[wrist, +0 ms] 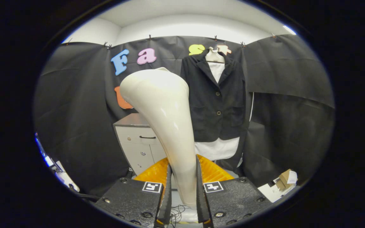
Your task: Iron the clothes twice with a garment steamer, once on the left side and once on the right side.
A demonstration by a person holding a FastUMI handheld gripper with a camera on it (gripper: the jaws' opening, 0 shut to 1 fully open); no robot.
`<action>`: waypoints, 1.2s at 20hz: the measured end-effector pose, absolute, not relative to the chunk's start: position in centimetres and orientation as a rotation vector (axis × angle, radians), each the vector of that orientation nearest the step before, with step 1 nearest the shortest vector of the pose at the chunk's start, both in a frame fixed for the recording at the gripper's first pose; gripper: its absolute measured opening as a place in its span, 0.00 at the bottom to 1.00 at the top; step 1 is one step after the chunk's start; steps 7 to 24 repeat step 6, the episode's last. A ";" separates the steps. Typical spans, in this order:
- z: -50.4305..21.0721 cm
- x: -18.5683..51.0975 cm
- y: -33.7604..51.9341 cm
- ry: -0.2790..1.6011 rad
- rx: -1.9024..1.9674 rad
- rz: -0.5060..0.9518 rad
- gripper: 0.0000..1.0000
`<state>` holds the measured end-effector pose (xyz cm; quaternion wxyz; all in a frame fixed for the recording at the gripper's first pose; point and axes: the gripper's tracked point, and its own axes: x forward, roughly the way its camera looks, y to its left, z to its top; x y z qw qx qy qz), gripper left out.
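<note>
My gripper (183,190) is shut on the handle of a cream-white garment steamer (163,114), both fingers pressing its narrow lower part. The steamer stands upright between the fingers and widens toward its head, which leans up and to the left. Beyond it a black jacket (217,101) over a white shirt (216,148) hangs on a hanger against the booth's black wall. The steamer head is apart from the jacket, to the left of it, and hides part of the jacket's left edge.
A white cabinet with drawers (139,145) stands against the wall behind the steamer, left of the clothes. Something orange and ribbed (212,171) lies just ahead of the fingers. Small cardboard boxes (285,179) sit low on the right.
</note>
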<state>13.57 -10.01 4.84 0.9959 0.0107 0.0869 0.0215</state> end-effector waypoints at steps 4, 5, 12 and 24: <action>4.9 13.6 -10.0 0.173 0.021 0.043 0.35; 5.0 13.6 -10.1 0.173 0.022 0.042 0.35; 4.9 13.6 -10.0 0.175 0.021 0.043 0.35; 4.9 13.6 -10.0 0.175 0.021 0.043 0.35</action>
